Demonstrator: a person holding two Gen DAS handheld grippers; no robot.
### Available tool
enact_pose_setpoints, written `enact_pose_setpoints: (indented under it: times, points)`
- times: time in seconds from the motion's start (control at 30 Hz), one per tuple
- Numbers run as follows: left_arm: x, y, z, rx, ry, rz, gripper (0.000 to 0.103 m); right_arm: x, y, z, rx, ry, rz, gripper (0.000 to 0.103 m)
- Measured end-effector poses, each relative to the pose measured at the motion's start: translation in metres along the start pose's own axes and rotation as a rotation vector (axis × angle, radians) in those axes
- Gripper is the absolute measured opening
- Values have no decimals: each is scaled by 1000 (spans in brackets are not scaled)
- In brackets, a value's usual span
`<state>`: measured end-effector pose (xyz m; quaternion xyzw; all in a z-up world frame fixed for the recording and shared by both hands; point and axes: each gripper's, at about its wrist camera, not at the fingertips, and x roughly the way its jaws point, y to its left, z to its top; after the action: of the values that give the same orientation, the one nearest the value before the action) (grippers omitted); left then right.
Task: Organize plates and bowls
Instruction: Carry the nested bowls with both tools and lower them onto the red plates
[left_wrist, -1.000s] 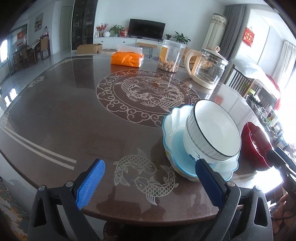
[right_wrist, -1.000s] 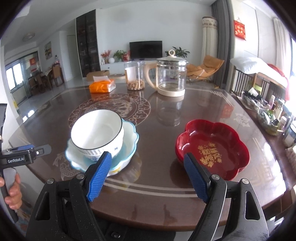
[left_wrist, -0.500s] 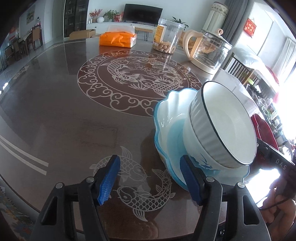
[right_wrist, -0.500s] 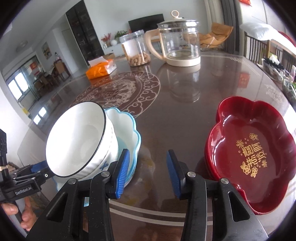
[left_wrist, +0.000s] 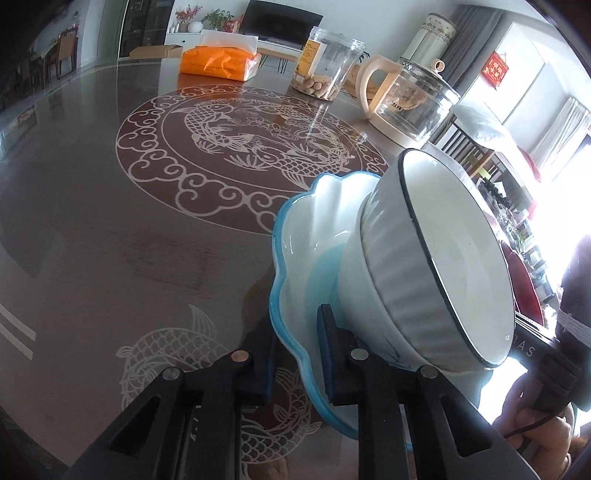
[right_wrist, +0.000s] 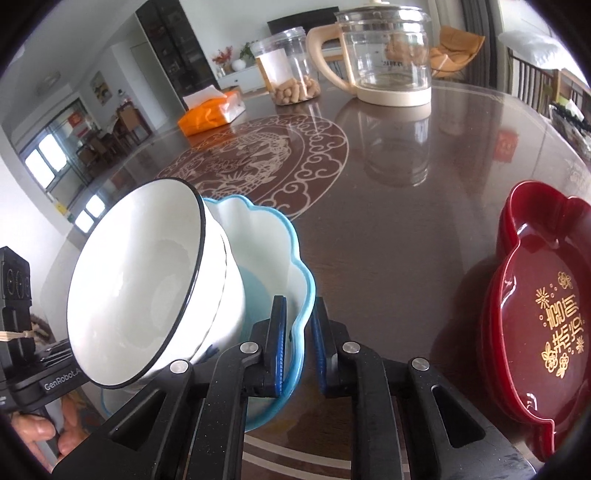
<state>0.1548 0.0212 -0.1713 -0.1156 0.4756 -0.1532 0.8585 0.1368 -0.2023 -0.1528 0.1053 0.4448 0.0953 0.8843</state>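
Left gripper (left_wrist: 295, 354): its jaws had just been closing and were now pinched on the near left rim of the blue scalloped plate (left_wrist: 303, 236), one blue pad inside the rim, the other outside and below it.
Right gripper (right_wrist: 299, 343): likewise had just been closing; its two blue pads clamped the plate's wavy rim (right_wrist: 295, 258) on the opposite side, the rim standing between them.
Blue scalloped plate: sat at the near edge of the table (left_wrist: 110, 221), just in front of the round fish-and-cloud inlay, gripped at both sides. Whether it had left the tabletop I could not tell.
White bowl (left_wrist: 436, 258): ribbed outside, thin dark line round the lip, resting inside the blue plate and tipped, its mouth leaning toward the left-hand side in the right wrist view (right_wrist: 140, 280).
Red plate (right_wrist: 546, 314): flower-shaped, gold characters in the well, lying on the table to the right of the blue plate, apart from it; it looked like more than one stacked.
Glass kettle (right_wrist: 384, 55): cream handle and base, upright at the far side of the table.
Clear jar (right_wrist: 288, 70): beside the kettle, a layer of tan snacks in the bottom.
Orange tissue pack (left_wrist: 218, 62): farther left along the table's far side, white tissue sticking up.
Person's hands: fingers showed low at the frame edges, one (left_wrist: 532, 446) wrapped on the right gripper's handle, one (right_wrist: 40, 435) on the left's.
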Motion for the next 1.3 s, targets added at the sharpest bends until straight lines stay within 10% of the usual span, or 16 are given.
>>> enact_pose_setpoints:
  times: [0.57, 1.3]
  points:
    - [-32, -26, 15, 31, 5, 30, 19, -29, -2, 9, 65, -27, 27, 12]
    - [4, -231, 46, 260, 47, -155, 19, -157, -150, 30, 260, -159, -183, 13]
